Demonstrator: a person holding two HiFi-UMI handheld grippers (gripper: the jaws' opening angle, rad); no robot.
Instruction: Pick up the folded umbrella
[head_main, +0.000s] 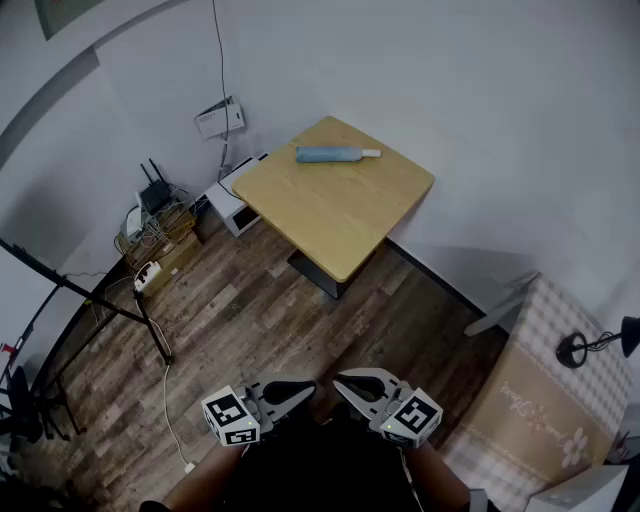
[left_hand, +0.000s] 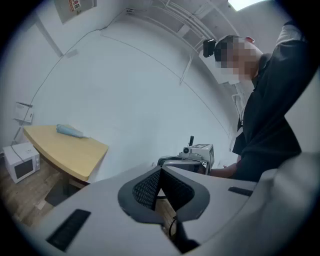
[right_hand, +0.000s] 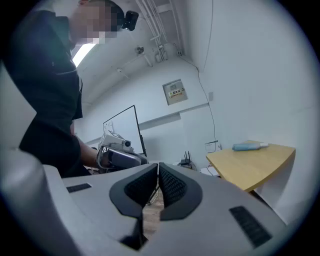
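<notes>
Your left gripper and right gripper hang near you, both jaws closed on nothing (tips facing each other). The folded umbrella lies at the bench's far edge, well apart.

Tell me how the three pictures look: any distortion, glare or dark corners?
Head view: even, soft light, sharp, the folded umbrella clear on the table. Left gripper view: strong fisheye bending, black corners, a ceiling light glaring at top right. Right gripper view: same fisheye bending and dark corners.
</notes>
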